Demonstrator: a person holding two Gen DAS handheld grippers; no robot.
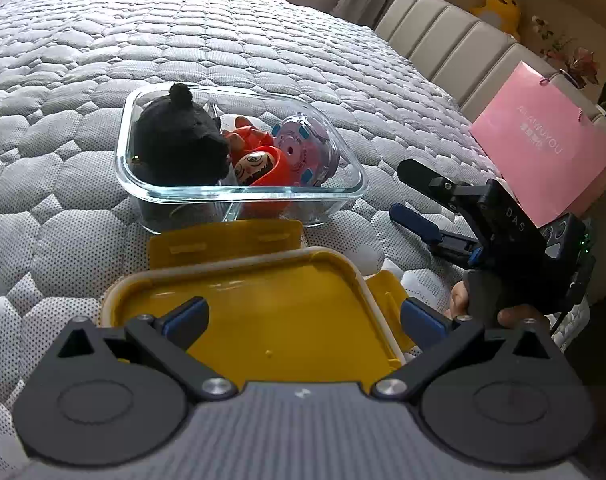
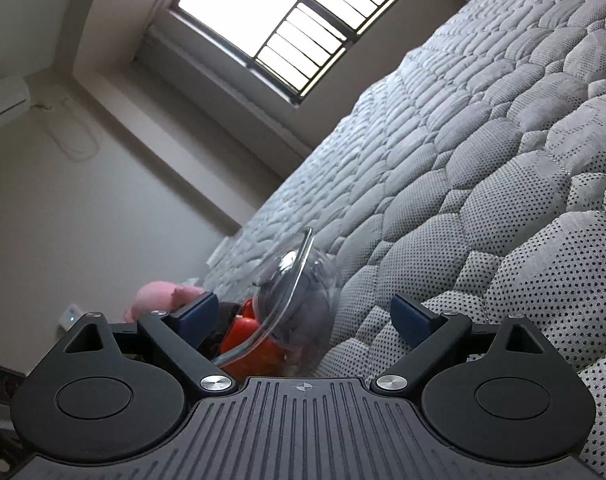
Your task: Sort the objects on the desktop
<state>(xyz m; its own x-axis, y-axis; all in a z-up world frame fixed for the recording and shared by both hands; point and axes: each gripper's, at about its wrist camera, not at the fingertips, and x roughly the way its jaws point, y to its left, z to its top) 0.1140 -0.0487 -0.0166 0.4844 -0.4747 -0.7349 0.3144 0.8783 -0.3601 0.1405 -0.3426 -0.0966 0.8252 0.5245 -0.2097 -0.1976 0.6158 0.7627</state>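
A clear glass box (image 1: 239,196) sat on the gray quilted bed (image 1: 63,120), in the middle of the left wrist picture. Inside it were a black fuzzy toy (image 1: 179,144) on the left, a red doll with a painted face (image 1: 263,168) in the middle, a small orange toy (image 1: 247,136) behind the doll, and a round pink and purple toy (image 1: 303,148) on the right. Just below the box in the picture lay a yellow lid (image 1: 271,304) with side flaps, flat on the bed. The left tongs (image 1: 303,316) were spread wide, with one blue tip over the lid and the other at its right edge, and they held nothing. At the right of that picture the right tongs (image 1: 413,194) lay low over the bed, held by a hand (image 1: 463,300), with the two tips apart and empty. A pink paper bag (image 1: 543,144) stood at the right, near a beige padded headboard (image 1: 443,32). In the right wrist picture, which was tilted, the right tongs (image 2: 303,314) were wide too, and the glass box (image 2: 291,300) showed between the tips, a bit to the left. A bright window (image 2: 287,12) was at the top.
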